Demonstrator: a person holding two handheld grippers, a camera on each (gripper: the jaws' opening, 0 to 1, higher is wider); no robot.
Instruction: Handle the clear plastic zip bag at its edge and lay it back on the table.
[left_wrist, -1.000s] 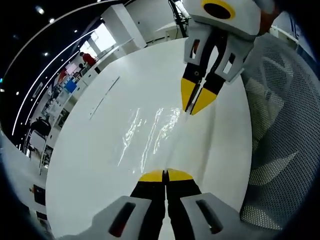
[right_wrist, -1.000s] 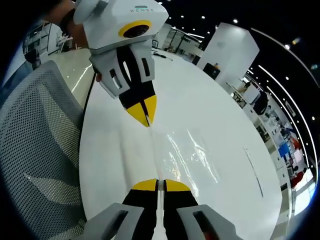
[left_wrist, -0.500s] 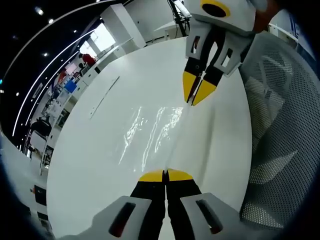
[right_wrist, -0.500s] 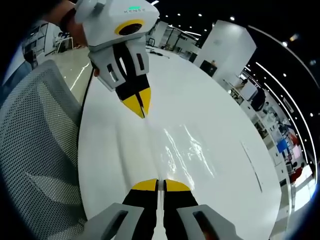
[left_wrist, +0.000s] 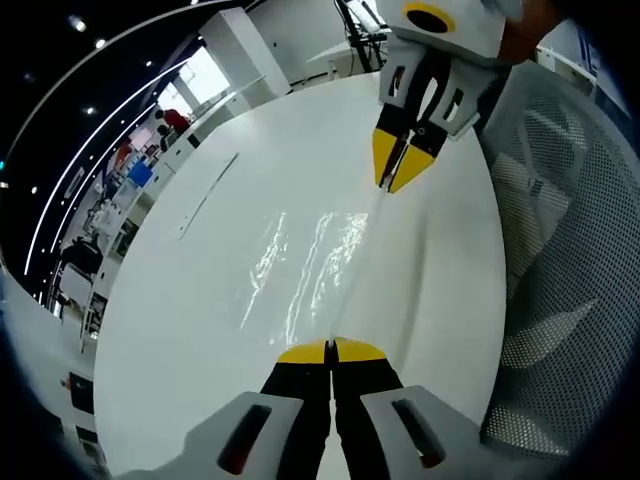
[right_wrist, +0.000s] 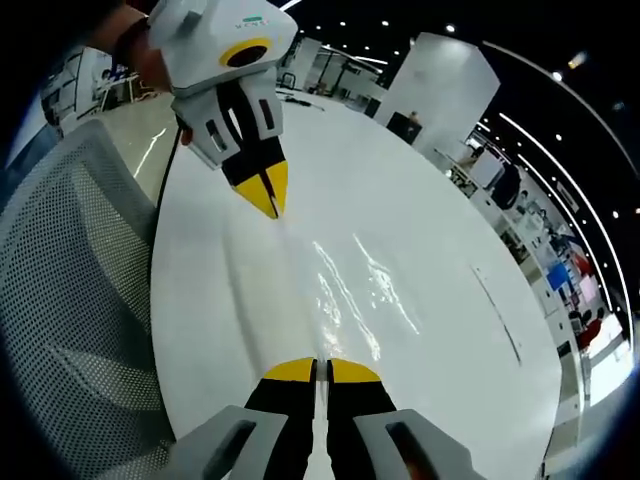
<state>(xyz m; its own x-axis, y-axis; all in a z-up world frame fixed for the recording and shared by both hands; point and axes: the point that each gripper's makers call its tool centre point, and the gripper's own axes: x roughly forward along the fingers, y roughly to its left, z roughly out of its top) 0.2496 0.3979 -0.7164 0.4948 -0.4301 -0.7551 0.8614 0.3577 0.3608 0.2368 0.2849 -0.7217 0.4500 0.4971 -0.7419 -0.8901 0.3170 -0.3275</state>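
The clear plastic zip bag (left_wrist: 318, 258) hangs stretched over the white table (left_wrist: 190, 310), showing mostly as bright glints. My left gripper (left_wrist: 331, 346) is shut on the bag's near edge at the bottom of the left gripper view. At the top of that view, my right gripper (left_wrist: 392, 187) is shut on the opposite edge. In the right gripper view the bag (right_wrist: 350, 292) runs from my right gripper (right_wrist: 322, 366) up to the left gripper (right_wrist: 272, 212). A taut fold line joins the two sets of yellow tips.
A grey mesh chair (left_wrist: 570, 250) stands beside the table's edge and appears again as the chair back (right_wrist: 70, 290). A thin dark line (left_wrist: 208, 195) marks the tabletop. The table (right_wrist: 470, 270) stretches wide beyond the bag. An office with desks and people lies far off.
The two grippers have drawn further apart, each looking smaller and higher in the other's view. The bag between them is pulled longer and flatter.
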